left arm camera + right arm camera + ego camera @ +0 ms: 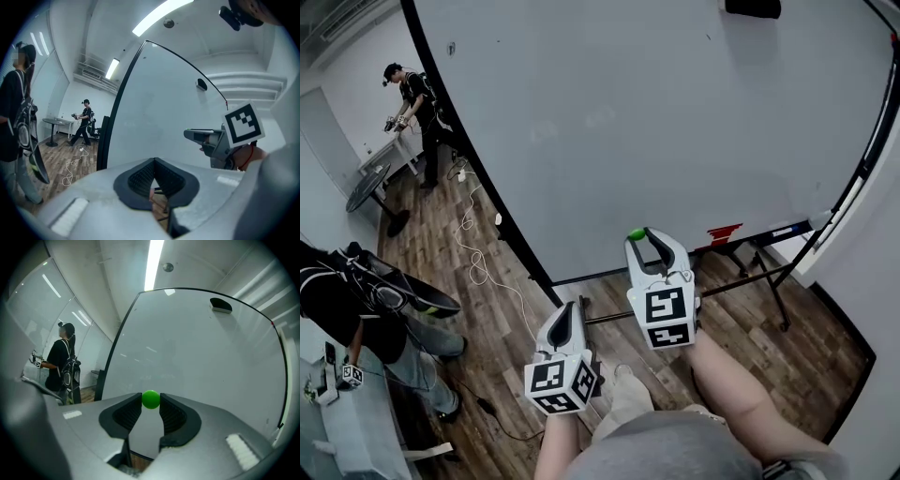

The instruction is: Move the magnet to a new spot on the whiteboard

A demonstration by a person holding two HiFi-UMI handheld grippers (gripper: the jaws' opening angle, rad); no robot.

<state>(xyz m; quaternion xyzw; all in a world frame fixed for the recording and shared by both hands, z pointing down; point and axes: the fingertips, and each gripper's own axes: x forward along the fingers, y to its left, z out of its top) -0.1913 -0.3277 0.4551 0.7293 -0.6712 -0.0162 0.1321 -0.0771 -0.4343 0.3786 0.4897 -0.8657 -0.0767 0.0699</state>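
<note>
Plainly, the left gripper (pixel 565 311) was out of play: it hung below the whiteboard's (pixel 656 112) bottom edge, jaws together with nothing between them, so it could catch nothing that fell. Just beyond it, the right gripper (pixel 645 240) was clamped on the magnet (pixel 636 234), a small green ball pinched only at the very tips of the pads, in front of the whiteboard's lower part near its bottom edge. Whether the magnet touched the whiteboard's face could not be told from any view. That tip-only hold looked like the main risk. A round, smooth thing held so far out could squirt sideways if the squeeze eased or the tongs twisted. It would then drop past the whiteboard's bottom edge to the wooden floor (pixel 506 309) and probably roll away. Letting go before the magnet sat flat against the whiteboard would likely end the same way. Pushing in at a slant could also let the whiteboard's pull snatch it out of the pads at the wrong place. A spot too low risked crowding the tray (pixel 769 232) and the red object (pixel 724 231) along the whiteboard's bottom edge. Far up, the dark eraser (pixel 753 7) near the whiteboard's top edge was well apart.
</note>
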